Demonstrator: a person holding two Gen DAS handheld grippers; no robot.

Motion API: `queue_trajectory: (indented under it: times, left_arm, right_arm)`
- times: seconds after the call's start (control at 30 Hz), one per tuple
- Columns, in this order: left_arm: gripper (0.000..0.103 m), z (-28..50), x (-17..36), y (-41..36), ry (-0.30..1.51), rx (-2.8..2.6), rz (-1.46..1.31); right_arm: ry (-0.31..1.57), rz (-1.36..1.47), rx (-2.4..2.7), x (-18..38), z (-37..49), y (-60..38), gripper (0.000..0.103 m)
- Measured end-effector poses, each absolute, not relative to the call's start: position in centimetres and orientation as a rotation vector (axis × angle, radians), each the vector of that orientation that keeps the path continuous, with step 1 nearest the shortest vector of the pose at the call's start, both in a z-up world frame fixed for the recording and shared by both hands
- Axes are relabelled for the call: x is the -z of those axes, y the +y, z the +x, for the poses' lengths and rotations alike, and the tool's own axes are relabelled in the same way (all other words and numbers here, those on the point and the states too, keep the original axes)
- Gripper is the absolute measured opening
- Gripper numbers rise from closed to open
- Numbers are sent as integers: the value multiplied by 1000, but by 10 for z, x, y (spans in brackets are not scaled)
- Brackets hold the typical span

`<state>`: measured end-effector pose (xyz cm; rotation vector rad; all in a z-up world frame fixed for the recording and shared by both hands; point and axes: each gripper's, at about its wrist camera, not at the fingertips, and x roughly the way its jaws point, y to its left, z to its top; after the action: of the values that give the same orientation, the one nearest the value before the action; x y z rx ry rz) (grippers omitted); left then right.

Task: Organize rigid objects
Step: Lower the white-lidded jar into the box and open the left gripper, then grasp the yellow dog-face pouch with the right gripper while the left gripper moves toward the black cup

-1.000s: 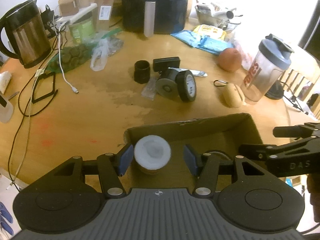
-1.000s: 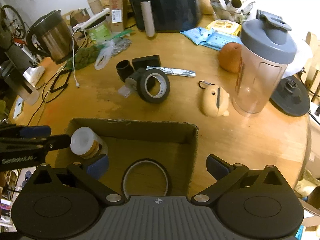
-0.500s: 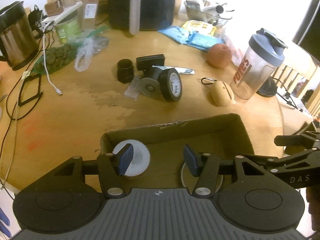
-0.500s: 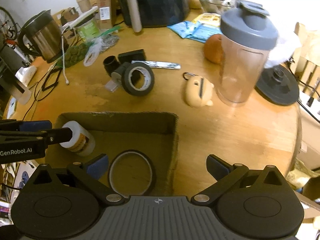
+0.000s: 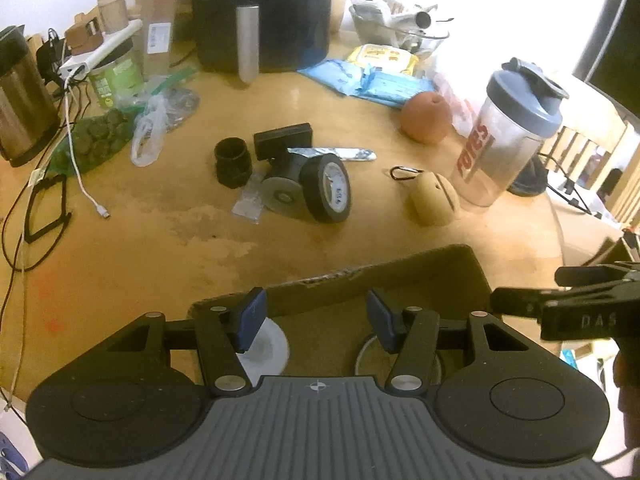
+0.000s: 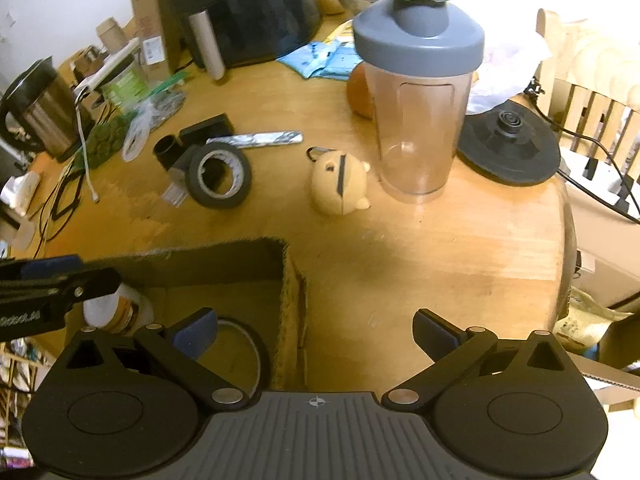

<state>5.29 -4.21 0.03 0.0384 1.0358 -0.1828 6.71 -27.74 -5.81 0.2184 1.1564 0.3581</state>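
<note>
A cardboard box [image 5: 400, 276] sits at the table's near edge. Inside it are a white-capped bottle [image 5: 268, 346] and a thin tape ring [image 5: 362, 356]. My left gripper [image 5: 316, 318] hovers open over the box, with nothing between its blue pads; the bottle shows just behind the left pad. In the right wrist view the bottle [image 6: 116, 310] and ring [image 6: 252, 344] lie left of the box wall [image 6: 290, 288]. My right gripper [image 6: 316, 334] stands wide open and empty, straddling that wall. A black tape roll [image 5: 326, 188], a black cylinder [image 5: 233, 162] and a tan pouch [image 6: 340, 188] lie on the table beyond.
A shaker bottle [image 6: 416, 92] stands at the right beside an orange [image 5: 426, 116] and a black round base [image 6: 508, 148]. An air fryer [image 5: 260, 12], a kettle [image 5: 20, 96], bags and cables [image 5: 80, 168] crowd the back and left. Bare wood [image 5: 168, 240] lies ahead of the box.
The bottle, earlier between the left pads, now sits off to the left behind the left pad. The right gripper's view has swung right, so the box sits further left and the shaker looms closer.
</note>
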Motion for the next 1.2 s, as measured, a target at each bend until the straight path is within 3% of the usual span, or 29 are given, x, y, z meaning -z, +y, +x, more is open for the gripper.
queue_trajectory:
  times: [0.57,0.67,1.2]
  left_arm:
    - [55,59,0,14,1051,62,-43]
    - [55,57,0,23,1055,46,-54]
    - [55,53,8,57,1095,-11,-105]
  right_arm:
    - [1030,161,-354,62,116,-256,103]
    - [1022,142,-346,69,127,-250,94]
    - [1038,127,-295,112,175,-231,70]
